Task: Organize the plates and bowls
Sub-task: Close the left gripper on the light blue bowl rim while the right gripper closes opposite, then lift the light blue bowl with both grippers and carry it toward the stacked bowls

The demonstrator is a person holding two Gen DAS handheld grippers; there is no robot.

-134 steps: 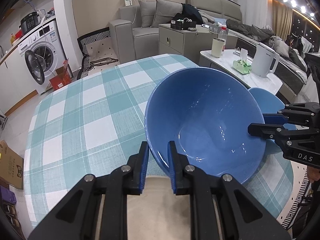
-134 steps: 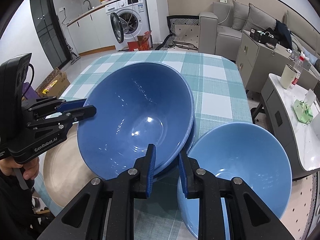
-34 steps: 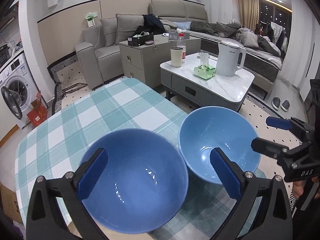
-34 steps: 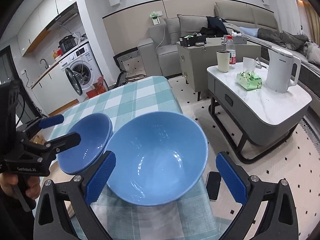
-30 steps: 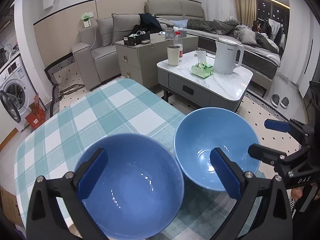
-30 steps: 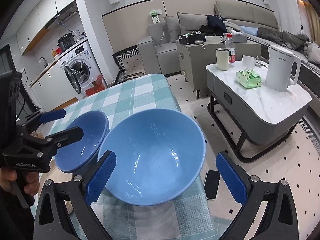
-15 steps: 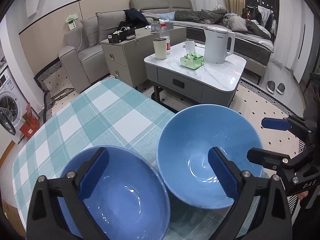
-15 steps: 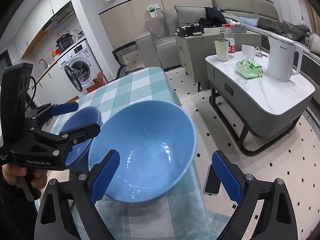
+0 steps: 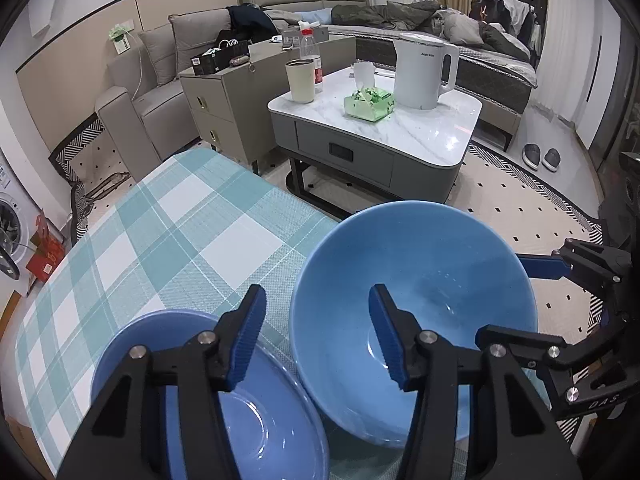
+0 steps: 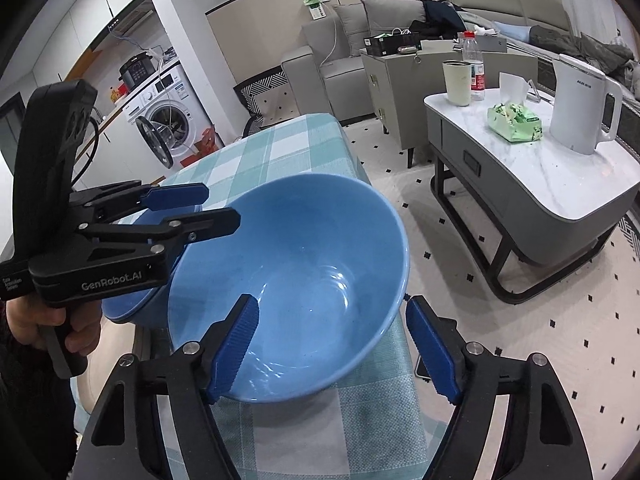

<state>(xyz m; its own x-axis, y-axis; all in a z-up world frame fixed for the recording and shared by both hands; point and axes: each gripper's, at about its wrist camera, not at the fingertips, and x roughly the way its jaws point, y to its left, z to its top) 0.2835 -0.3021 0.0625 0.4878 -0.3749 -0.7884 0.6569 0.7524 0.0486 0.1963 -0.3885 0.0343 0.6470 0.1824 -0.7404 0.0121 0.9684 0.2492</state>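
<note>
Two blue bowls sit side by side on the checked tablecloth (image 9: 192, 232). The right bowl (image 9: 412, 288) (image 10: 304, 256) stands near the table's right edge. The left bowl (image 9: 224, 392) (image 10: 132, 300) is close beside it, partly hidden by the left gripper in the right wrist view. My left gripper (image 9: 318, 336) is open, its jaws straddling the left rim of the right bowl. My right gripper (image 10: 332, 344) is open, its jaws straddling the right bowl's near right rim. It also shows in the left wrist view (image 9: 520, 300).
The table edge drops off just right of the right bowl. A phone (image 10: 422, 370) lies on the floor below. A marble coffee table (image 9: 400, 132) with a kettle (image 9: 420, 70), cup and tissue pack stands beyond. A sofa and a washing machine (image 10: 164, 120) are further back.
Both grippers have narrowed from wide open and moved in towards the right bowl. The left gripper has shifted right, from over both bowls to that bowl's left rim.
</note>
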